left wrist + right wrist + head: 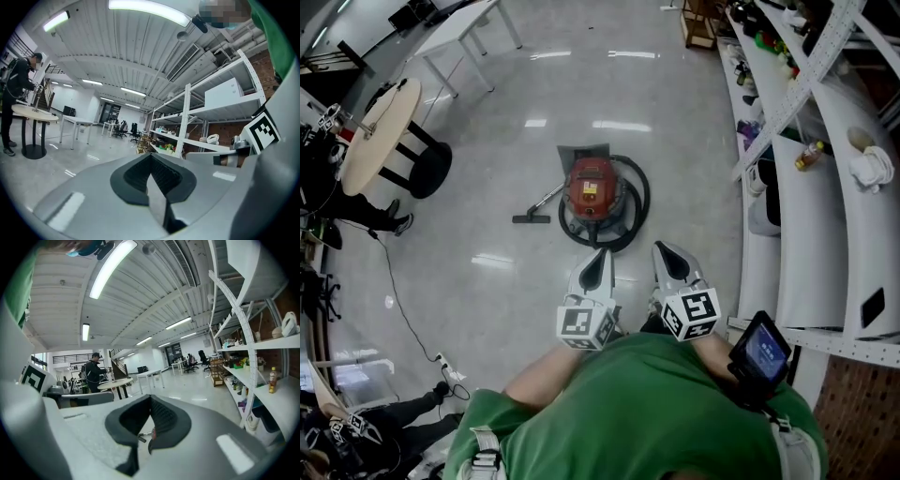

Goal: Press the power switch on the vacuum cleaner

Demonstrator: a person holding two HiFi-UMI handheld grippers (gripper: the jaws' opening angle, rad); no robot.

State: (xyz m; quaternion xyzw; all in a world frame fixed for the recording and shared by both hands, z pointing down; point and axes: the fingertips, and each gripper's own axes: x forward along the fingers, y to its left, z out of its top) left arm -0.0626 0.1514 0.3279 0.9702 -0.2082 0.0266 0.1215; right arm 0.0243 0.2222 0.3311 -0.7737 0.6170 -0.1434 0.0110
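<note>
one red vacuum (592, 190) sits on the floor (694, 141), in the middle of the head view, just beyond both grippers. one black hose (636, 199) loops around its right side. one dark nozzle (531, 218) lies on the floor just left of it, joined by a thin wand.

two grippers point at the vacuum from the near side, neither touching it. the left gripper (600, 259) is near the vacuum's near edge; in its own view the left gripper (151, 161) has its jaws closed tip to tip with nothing between them. the right gripper (664, 253) is just right of it; in its own view the right gripper (151, 405) also has its tips together and holds nothing.

the floor is glossy pale grey and reflects the ceiling lights. one cable (398, 300) trails across it at near left. one round table (380, 131) stands at far left, with one person (18, 89) beside it. white shelves (811, 216) run along the right side and carry one bottle (809, 155) and small items too small to tell.
</note>
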